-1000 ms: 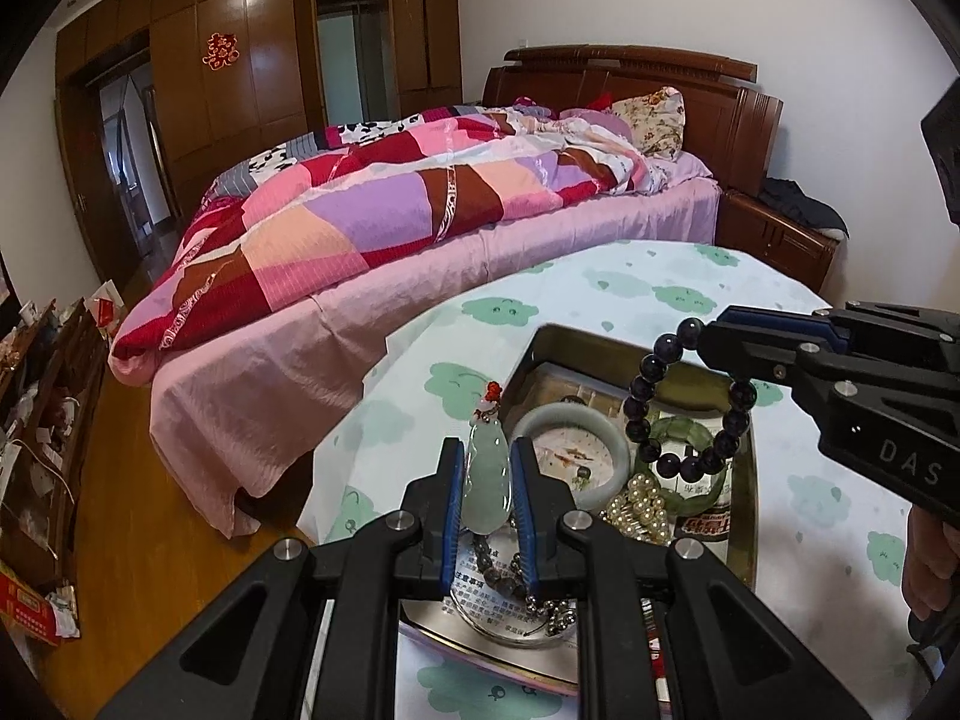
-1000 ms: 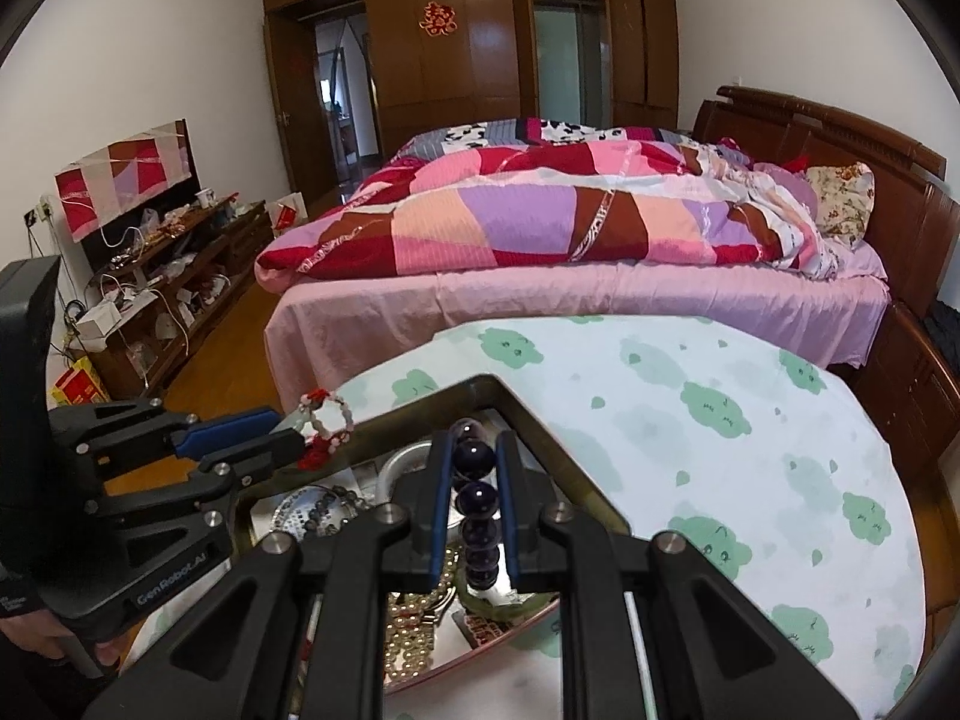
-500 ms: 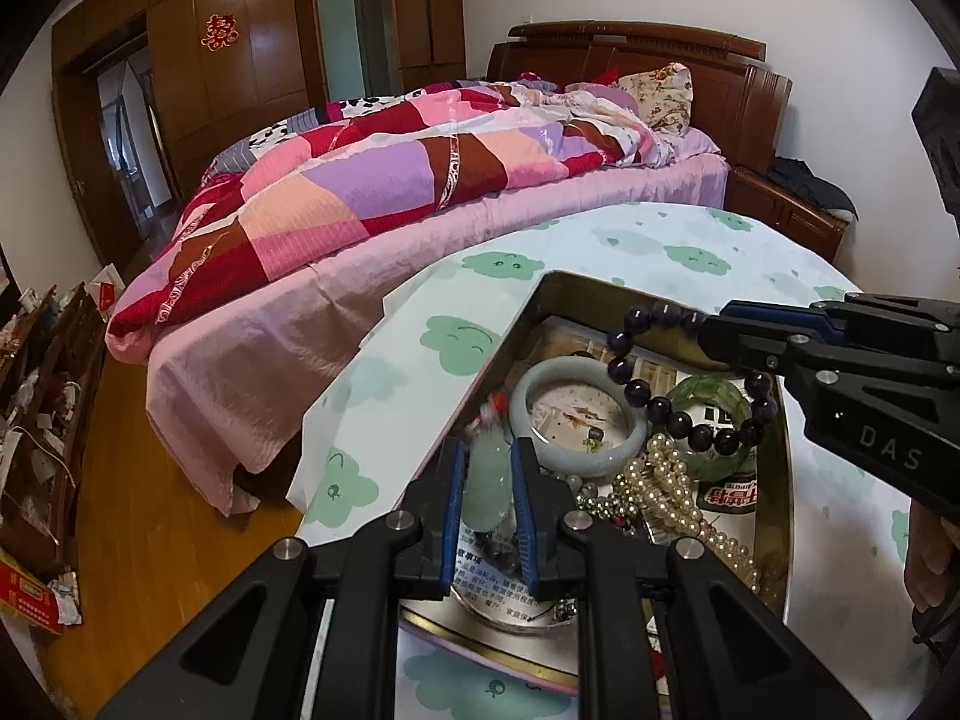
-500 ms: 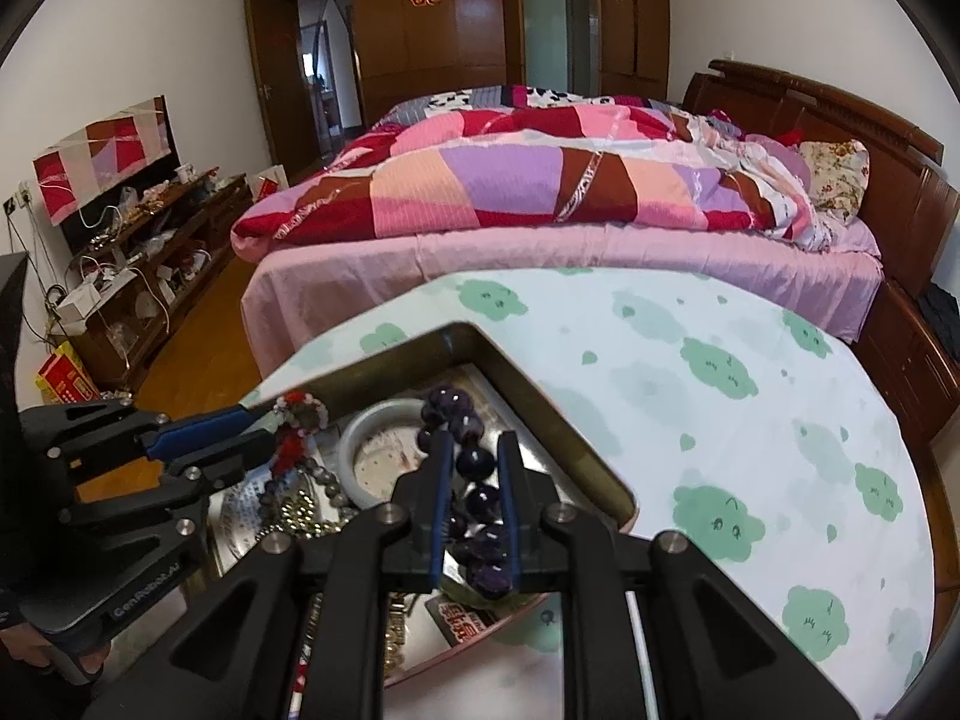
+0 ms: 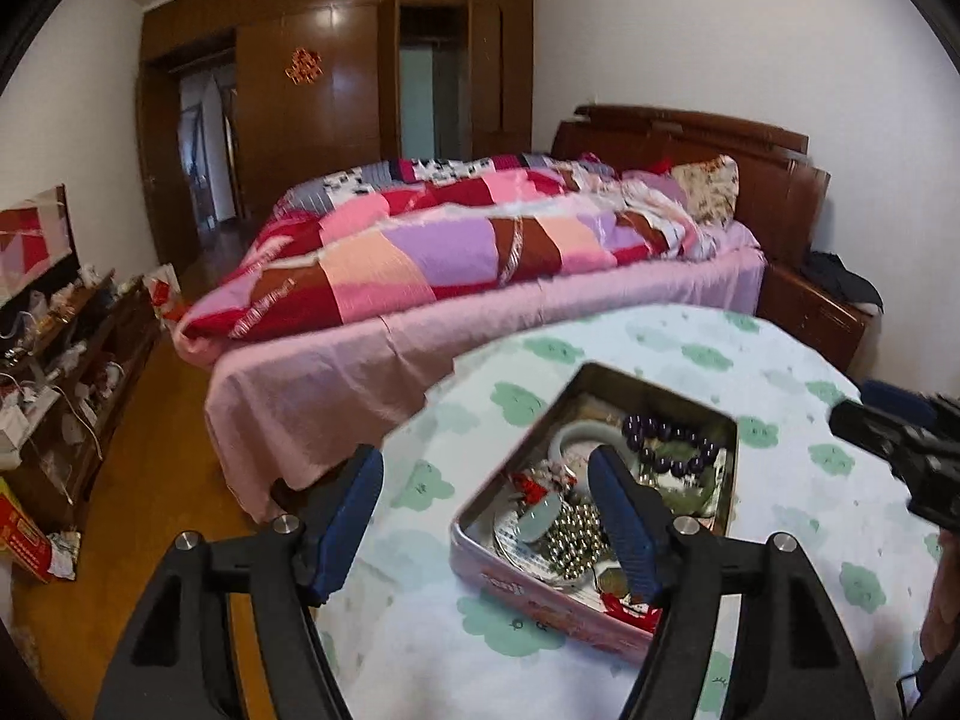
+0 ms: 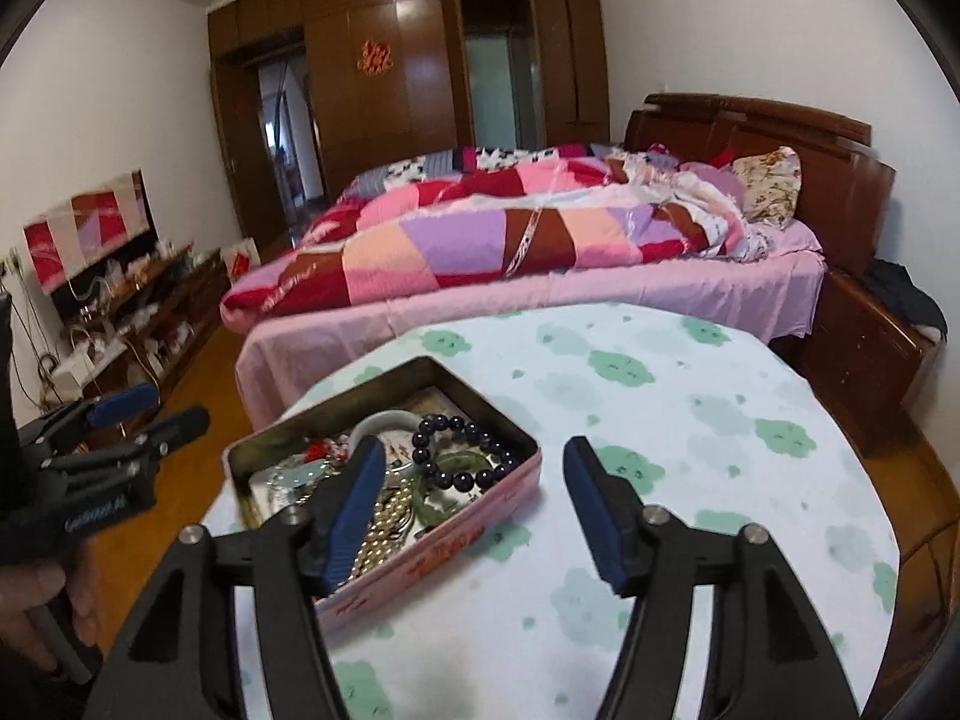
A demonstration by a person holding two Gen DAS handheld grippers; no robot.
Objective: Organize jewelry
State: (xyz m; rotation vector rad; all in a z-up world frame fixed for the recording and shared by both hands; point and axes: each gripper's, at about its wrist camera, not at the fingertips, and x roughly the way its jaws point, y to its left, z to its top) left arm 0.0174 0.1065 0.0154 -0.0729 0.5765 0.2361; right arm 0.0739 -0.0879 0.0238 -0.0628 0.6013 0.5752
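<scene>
**A:** Where did the jewelry sit at that point?

**B:** All of it lay inside the pink tin (image 6: 420,552) on the table (image 6: 690,420) with the cloud-print cloth. The dark bead bracelet (image 6: 462,456) rested on top near the far side, partly over a green bangle (image 6: 444,501). A white bangle (image 6: 384,423) sat behind it, a pale jade pendant (image 5: 540,517) with a red knot lay toward the left end, and pearl strands (image 5: 576,531) filled the middle.

**A:** And the claws?

**B:** Both were spread wide and grasping nothing. The left gripper (image 5: 483,519) hung above the tin's near left corner; the right gripper (image 6: 474,510) straddled its right edge, one finger over the pearls, the other over bare cloth.

**A:** So how far along?

**B:** I judged the gathering done, since no piece showed on the cloth outside the tin. The contents looked heaped, so tidying or closing may have been left. No lid was visible.
</scene>
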